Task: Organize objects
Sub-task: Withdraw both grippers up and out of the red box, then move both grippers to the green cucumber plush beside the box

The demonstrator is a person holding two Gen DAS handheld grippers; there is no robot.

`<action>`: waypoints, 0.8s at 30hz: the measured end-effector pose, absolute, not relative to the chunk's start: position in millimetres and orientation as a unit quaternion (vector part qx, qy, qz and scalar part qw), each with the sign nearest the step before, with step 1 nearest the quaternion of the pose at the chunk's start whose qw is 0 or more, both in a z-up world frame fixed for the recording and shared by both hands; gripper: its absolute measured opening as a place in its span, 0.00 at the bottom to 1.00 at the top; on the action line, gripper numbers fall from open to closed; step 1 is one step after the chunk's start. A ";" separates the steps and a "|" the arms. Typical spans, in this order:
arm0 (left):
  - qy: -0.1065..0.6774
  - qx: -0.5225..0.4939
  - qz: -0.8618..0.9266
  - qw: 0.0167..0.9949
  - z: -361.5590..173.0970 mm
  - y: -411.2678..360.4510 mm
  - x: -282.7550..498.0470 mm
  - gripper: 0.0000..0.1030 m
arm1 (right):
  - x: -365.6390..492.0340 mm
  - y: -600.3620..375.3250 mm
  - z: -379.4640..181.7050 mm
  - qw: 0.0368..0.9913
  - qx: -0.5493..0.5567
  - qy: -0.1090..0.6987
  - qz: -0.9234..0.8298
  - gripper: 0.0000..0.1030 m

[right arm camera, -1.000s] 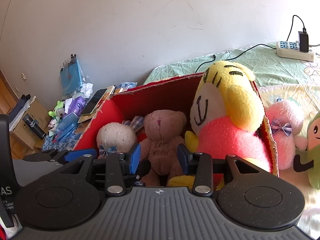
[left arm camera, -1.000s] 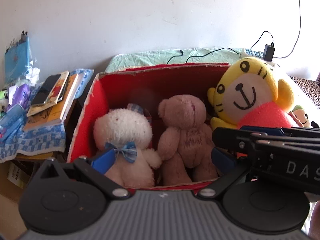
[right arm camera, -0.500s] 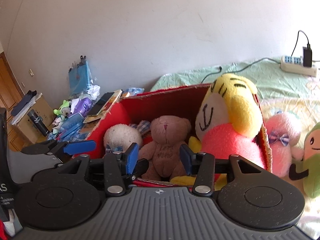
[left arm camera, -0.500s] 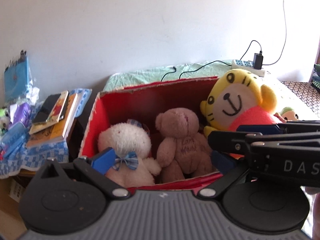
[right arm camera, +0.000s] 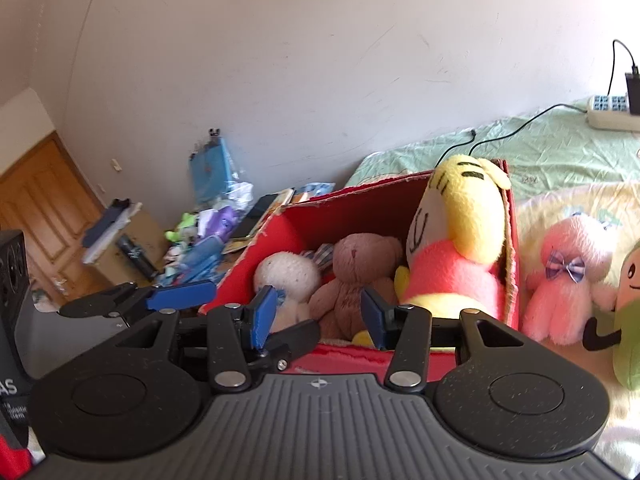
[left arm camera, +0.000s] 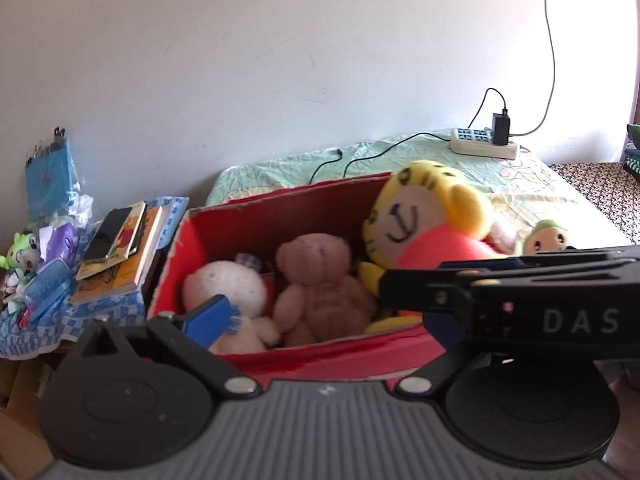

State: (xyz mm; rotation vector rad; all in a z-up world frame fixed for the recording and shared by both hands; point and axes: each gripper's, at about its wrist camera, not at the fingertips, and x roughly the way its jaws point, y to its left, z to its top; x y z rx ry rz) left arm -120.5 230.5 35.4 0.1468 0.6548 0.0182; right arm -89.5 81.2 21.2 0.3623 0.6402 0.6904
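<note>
A red cardboard box (left arm camera: pixel 280 200) stands at the edge of the bed. Inside it sit a white plush (left arm camera: pixel 228 284), a brown teddy bear (left arm camera: pixel 320 280) and a yellow tiger plush (left arm camera: pixel 420 208) in a pink top, which rises above the rim. My left gripper (left arm camera: pixel 320 324) hangs open and empty in front of the box, and the right gripper's body hides its right finger. In the right wrist view my right gripper (right arm camera: pixel 318 316) is also open and empty before the box (right arm camera: pixel 360 196). A pink plush (right arm camera: pixel 568 276) and a green plush (right arm camera: pixel 628 312) lie on the bed to the right of the box.
Left of the box, a low table with a blue checked cloth carries books and a phone (left arm camera: pixel 116 248) and small toys (right arm camera: pixel 208 232). A power strip (left arm camera: pixel 480 144) with cables lies on the green sheet by the wall. A wooden door (right arm camera: pixel 40 200) is at far left.
Both grippers have drawn back from the box, which now looks smaller and farther off. The toys in the box have not moved, and both grippers stay open.
</note>
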 end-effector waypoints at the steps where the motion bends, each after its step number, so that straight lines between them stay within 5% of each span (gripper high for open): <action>1: 0.322 0.072 0.009 0.944 35.8 224.2 -122.7 0.99 | -89.7 76.3 21.4 0.872 0.175 0.309 0.337 0.48; 24: 0.420 0.054 -0.037 0.905 -17.2 71.0 -130.2 0.99 | -96.4 -86.0 -28.6 0.832 0.230 0.394 0.316 0.49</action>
